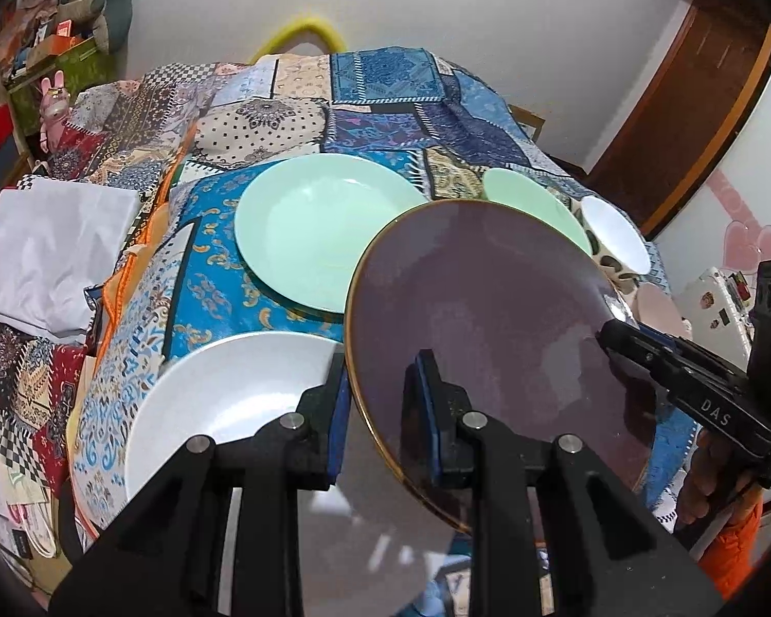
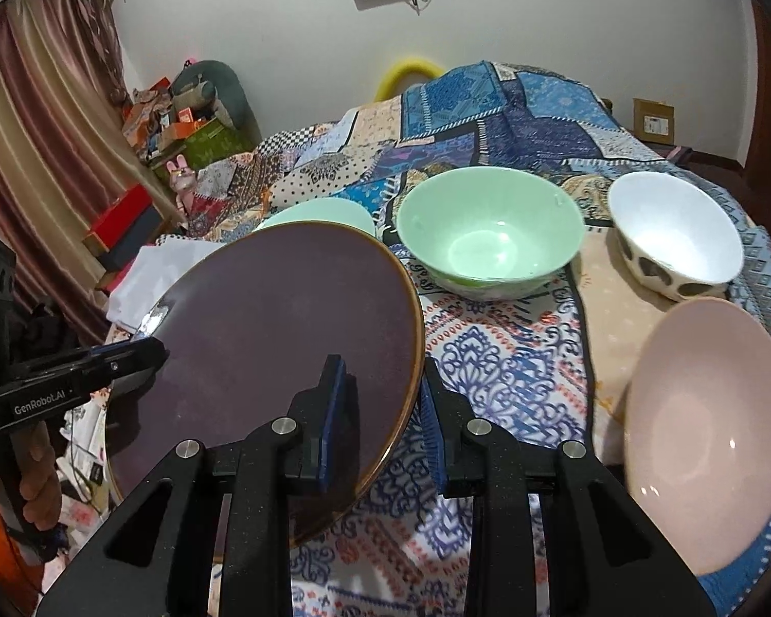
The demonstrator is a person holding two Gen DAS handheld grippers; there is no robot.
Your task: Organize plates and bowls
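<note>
A dark purple plate point(image 1: 488, 319) with a gold rim hangs tilted above the bed, gripped at both sides. My left gripper point(image 1: 382, 411) is shut on its near left rim. My right gripper point(image 2: 385, 411) is shut on the opposite rim, and the plate point(image 2: 262, 349) fills the left half of the right wrist view. Each gripper shows in the other's view: the right gripper point(image 1: 611, 339) and the left gripper point(image 2: 154, 355). On the bedspread lie a green plate point(image 1: 323, 236), a white plate point(image 1: 220, 401), a green bowl point(image 2: 488, 231), a white bowl point(image 2: 673, 236) and a pink plate point(image 2: 704, 437).
The patchwork bedspread point(image 1: 395, 118) is uneven, with a folded white cloth point(image 1: 46, 262) at its left edge. Boxes and clutter point(image 2: 179, 128) pile against the wall by a curtain point(image 2: 35, 144). A hand in an orange sleeve point(image 1: 714, 488) holds the right gripper.
</note>
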